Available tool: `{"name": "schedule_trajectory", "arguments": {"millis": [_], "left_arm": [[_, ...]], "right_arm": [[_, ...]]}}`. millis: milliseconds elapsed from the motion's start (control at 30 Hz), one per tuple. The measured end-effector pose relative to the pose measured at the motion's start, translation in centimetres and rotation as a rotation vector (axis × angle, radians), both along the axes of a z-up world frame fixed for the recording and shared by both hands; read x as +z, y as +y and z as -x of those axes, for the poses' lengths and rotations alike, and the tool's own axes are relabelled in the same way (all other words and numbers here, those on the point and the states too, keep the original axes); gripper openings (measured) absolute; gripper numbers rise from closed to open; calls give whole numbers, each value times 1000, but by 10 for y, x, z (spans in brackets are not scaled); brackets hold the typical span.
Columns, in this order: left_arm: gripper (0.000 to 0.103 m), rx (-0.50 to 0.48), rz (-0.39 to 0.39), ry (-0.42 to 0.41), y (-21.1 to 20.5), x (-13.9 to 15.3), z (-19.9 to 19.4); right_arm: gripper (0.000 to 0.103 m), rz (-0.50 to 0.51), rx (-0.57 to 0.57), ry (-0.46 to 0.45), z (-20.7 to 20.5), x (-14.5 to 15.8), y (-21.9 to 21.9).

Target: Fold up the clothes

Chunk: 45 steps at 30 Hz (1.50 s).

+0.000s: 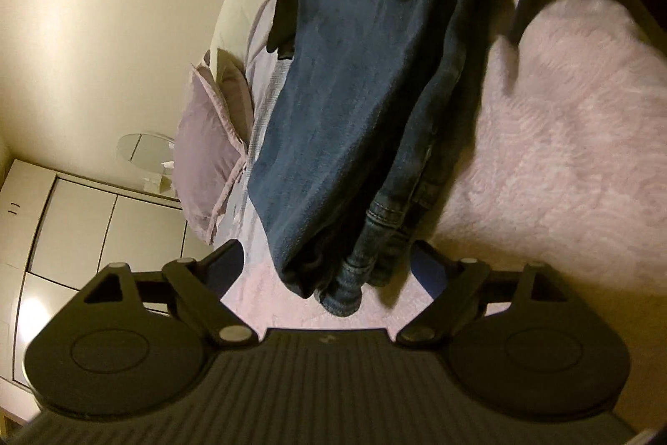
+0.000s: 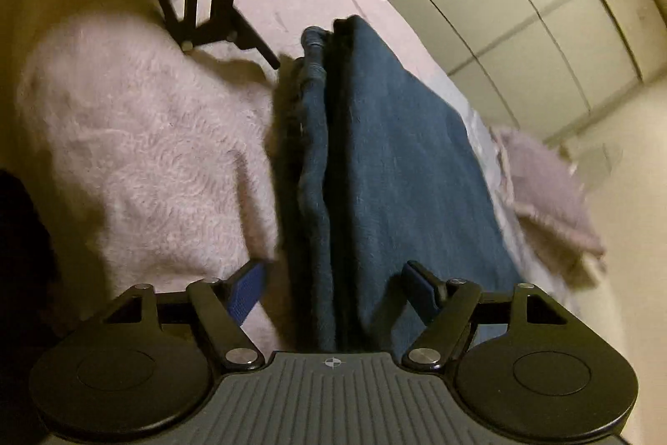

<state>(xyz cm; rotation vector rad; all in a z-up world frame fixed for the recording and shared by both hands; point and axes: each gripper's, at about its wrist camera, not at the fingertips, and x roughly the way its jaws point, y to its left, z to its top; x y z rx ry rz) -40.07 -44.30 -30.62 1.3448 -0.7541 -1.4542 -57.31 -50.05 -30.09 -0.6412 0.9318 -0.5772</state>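
The bed point(image 1: 562, 169), covered by a fluffy pink blanket point(image 2: 137, 136), is carrying the work. A folded stack of dark blue clothes point(image 1: 354, 99), a flat blue panel over bunched denim jeans point(image 1: 387, 236), is lying lengthwise along it, with a lilac pillow point(image 1: 208, 161) just beside its far edge.

The left gripper point(image 1: 327, 261) is facing one end of the stack and the right gripper point(image 2: 333, 280) the opposite end. Both sets of jaws are standing spread, straddling the stack ends and pinching nothing.

Risks, by judgement:
- The stack is sitting on soft pile; closing on only the top panel is likely to peel it off and undo the fold.
- The jeans' hems are protruding at the left end; one finger point(image 1: 431, 270) could snag them and drag the layers askew.
- Uneven lifting between the two ends may be letting the middle sag open.
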Motion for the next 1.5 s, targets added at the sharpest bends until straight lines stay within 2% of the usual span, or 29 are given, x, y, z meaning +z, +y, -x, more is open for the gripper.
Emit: {"name": "schedule_trajectory", "arguments": {"millis": [100,200,300,400,433,500,600,700,767,867,967,1100,1200,1233,1267,1333,1467,1500], "left_arm": [[87,-9,-8,1,-3,-1,1],[90,-35,-20,3,-7,0,6],[91,-63,-27,-2,-14,-1,12],[93,-85,-39,-38,-28,-9,20],[94,-89,-44,-43,-33,-12,21],[103,-88,-52,-35,-41,-13,20],[103,-87,-70,-13,-48,-10,17],[103,-83,-73,15,-46,-8,13],[102,-81,-74,23,-44,-7,12],[101,-80,-73,28,-39,-5,11],[101,-81,-72,29,-34,-3,10],[100,-96,-50,39,-21,1,12],[100,-117,-36,24,-20,-1,21],[100,-124,-31,19,-22,-2,25],[101,-130,-26,14,-24,-3,29],[101,-118,-6,3,-30,-5,36],[101,-82,57,-65,-52,-13,42],[100,-69,61,-80,-58,-14,41]], "right_arm": [[73,16,25,28,-4,2,-12],[71,-40,31,15,-3,15,-40],[59,-89,29,-9,6,28,-48],[58,-95,28,-30,13,36,-46],[58,-106,24,-41,14,37,-48],[58,-132,12,-64,19,38,-48],[58,-184,-16,-109,14,36,-49],[58,-198,15,-189,9,48,-34],[58,-186,28,-205,-5,47,-29],[58,-112,26,-150,-28,28,-31],[58,-46,33,-37,-34,8,-36],[58,67,18,98,-20,2,-39],[58,41,-1,11,-6,21,-48],[53,44,-5,-9,-5,28,-49],[39,48,-9,-28,-4,36,-49],[29,55,-16,-67,-2,52,-50],[27,70,-31,-145,2,82,-52],[27,65,-27,-138,3,82,-52]]}}
